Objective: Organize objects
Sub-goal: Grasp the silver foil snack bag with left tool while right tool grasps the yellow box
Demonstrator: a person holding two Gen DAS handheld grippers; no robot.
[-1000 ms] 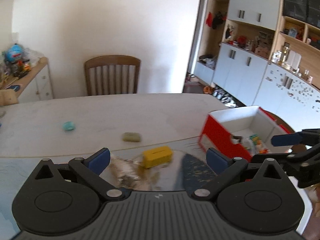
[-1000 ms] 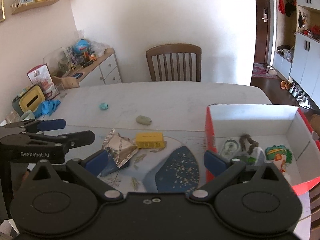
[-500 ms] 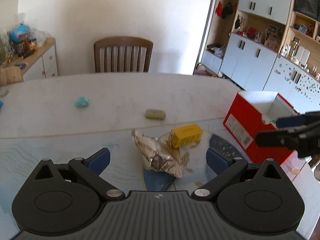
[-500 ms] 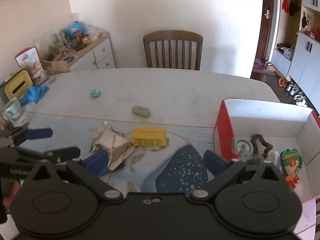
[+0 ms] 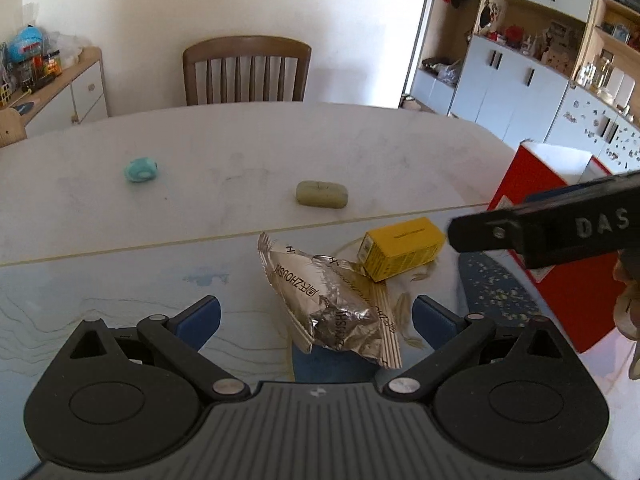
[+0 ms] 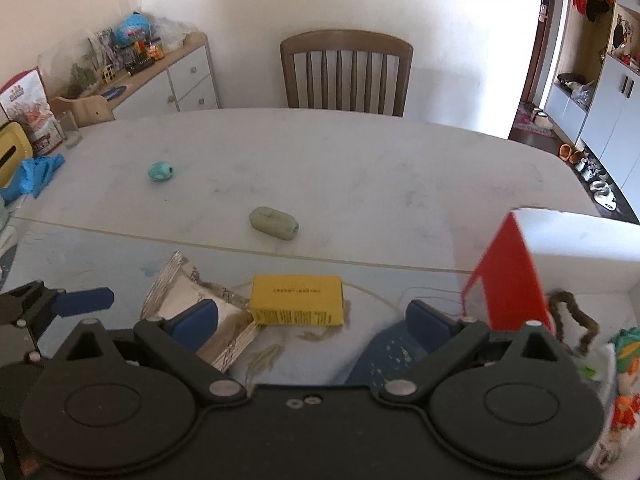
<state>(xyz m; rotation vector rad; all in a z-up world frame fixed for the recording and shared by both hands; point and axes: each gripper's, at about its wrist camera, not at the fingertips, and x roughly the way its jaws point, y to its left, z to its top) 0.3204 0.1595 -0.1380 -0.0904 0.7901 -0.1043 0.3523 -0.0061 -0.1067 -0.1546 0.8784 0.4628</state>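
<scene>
A crumpled silver foil packet (image 5: pixel 320 300) lies on the table right in front of my open left gripper (image 5: pixel 316 318), between its fingers. A yellow box (image 5: pixel 402 252) lies beside it, and sits just ahead of my open, empty right gripper (image 6: pixel 312 316) in the right wrist view (image 6: pixel 298 300). An olive soap bar (image 5: pixel 322 194) and a teal ball (image 5: pixel 140 170) lie farther back. A red box (image 6: pixel 516 276) with white walls stands at the right and holds several items. The foil packet also shows in the right wrist view (image 6: pixel 176 292).
A wooden chair (image 5: pixel 246 70) stands behind the table (image 5: pixel 240 136). A sideboard (image 6: pixel 168 80) with clutter stands at the back left. A blue cloth (image 6: pixel 34 172) lies at the table's left edge. Cupboards (image 5: pixel 520 88) line the right wall.
Both grippers have moved forward and lower toward the table. The foil packet now sits between the left gripper's fingers and the yellow box is close in front of the right gripper.
</scene>
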